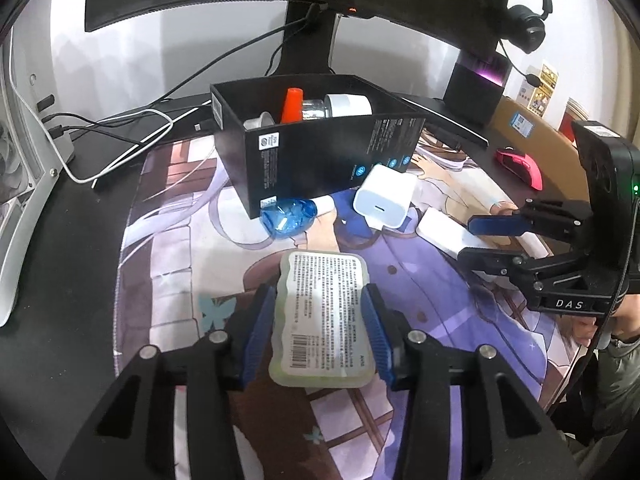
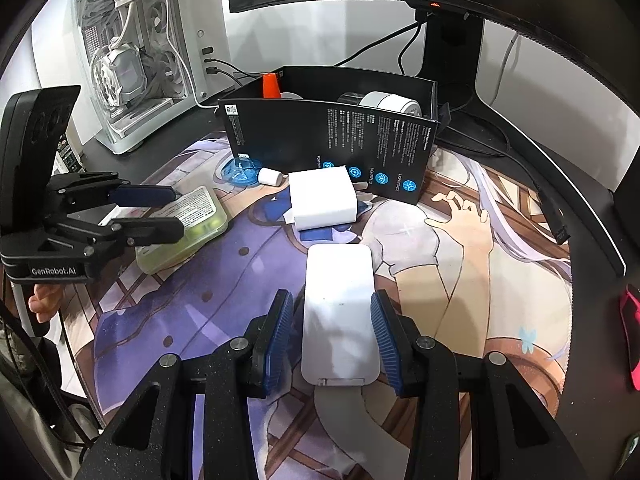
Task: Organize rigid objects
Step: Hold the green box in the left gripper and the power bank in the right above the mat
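Left gripper [image 1: 320, 334] straddles the case [image 1: 323, 320], right gripper [image 2: 332, 338] the slab [image 2: 340, 312]; both seem barely unclamped. Next: squeeze, lift into box [image 2: 320, 136].

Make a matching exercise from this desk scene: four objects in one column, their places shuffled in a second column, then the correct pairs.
Objects:
1. green case
2. flat white device
3. orange cone
4. white charger

Places:
A. inside the black box
B. between the left gripper fingers
C. lying on the mat in front of the box
D. between the right gripper fingers

Pairs: 1-B, 2-D, 3-A, 4-C
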Tool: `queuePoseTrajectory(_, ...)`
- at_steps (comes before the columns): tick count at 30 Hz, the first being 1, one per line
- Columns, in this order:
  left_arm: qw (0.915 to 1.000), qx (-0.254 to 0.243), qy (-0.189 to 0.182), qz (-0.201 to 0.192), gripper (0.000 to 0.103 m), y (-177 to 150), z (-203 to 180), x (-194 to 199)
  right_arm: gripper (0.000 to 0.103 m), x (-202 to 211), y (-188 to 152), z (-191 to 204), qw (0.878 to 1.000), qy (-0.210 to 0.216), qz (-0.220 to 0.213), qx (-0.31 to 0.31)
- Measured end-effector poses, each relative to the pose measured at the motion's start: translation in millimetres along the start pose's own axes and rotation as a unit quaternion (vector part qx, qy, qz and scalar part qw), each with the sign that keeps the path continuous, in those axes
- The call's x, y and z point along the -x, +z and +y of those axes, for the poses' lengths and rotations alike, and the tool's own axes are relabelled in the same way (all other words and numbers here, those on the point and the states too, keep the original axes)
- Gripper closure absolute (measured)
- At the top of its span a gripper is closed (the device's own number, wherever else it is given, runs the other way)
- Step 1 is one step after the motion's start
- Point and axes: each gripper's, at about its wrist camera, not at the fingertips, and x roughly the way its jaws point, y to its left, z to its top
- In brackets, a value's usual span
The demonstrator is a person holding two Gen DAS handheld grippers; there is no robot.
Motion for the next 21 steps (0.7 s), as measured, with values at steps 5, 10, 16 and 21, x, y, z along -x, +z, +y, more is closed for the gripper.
queuePoseTrajectory(5,1.0,-0.005,0.001,-0.001,0.059,-1,-1,-2,0.062,0,0,0,1.0,0.0,0.0,0.001)
queuePoseTrajectory(10,1.0,-0.002,-0.001,-0.005,0.057,-1,0,-3,0.062,0,0,0,1.0,0.0,0.0,0.0)
queuePoseTrajectory(16,1.0,-0.003,0.002,-0.008,0.055,-1,-2,-4,0.062,0,0,-1,1.0,0.0,0.0,0.0)
queuePoseTrajectory(21,0.9998,-0.018,0.003,0.009,0.049,-6,-9,-13,0.061,0,1,-2,1.0,0.0,0.001,0.001)
